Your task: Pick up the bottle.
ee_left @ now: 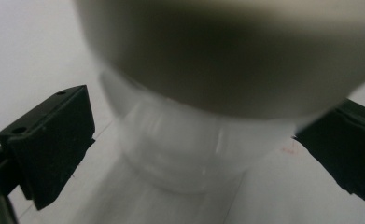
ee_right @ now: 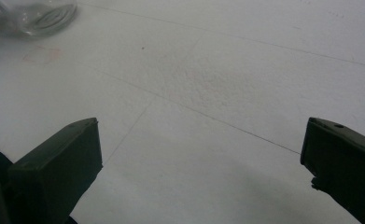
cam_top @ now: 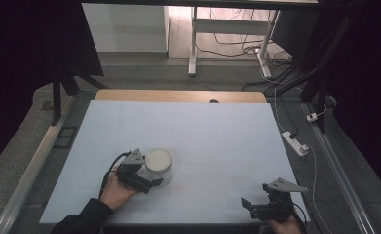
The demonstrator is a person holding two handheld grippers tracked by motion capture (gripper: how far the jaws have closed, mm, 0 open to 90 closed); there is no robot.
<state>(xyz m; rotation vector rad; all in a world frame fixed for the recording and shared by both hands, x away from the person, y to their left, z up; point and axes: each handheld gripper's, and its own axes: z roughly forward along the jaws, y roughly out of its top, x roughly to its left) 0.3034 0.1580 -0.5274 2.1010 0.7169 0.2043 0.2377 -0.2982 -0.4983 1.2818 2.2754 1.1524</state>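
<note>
Glass jar (cam_top: 158, 167) with a pale lid (cam_top: 158, 157), lower left of frame, looked slippery and fragile; the left gripper (cam_top: 146, 183) stood wide open around its body, the right gripper (cam_top: 256, 204) open and empty.

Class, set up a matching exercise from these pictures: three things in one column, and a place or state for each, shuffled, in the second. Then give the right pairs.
1. clear glass jar with a pale round lid
2. left gripper
3. right gripper

A. open, over bare table near the front right edge
B. open, jaws on either side of the jar
C. stands on the pale blue table top, left of centre

Pairs: 1-C, 2-B, 3-A
</note>
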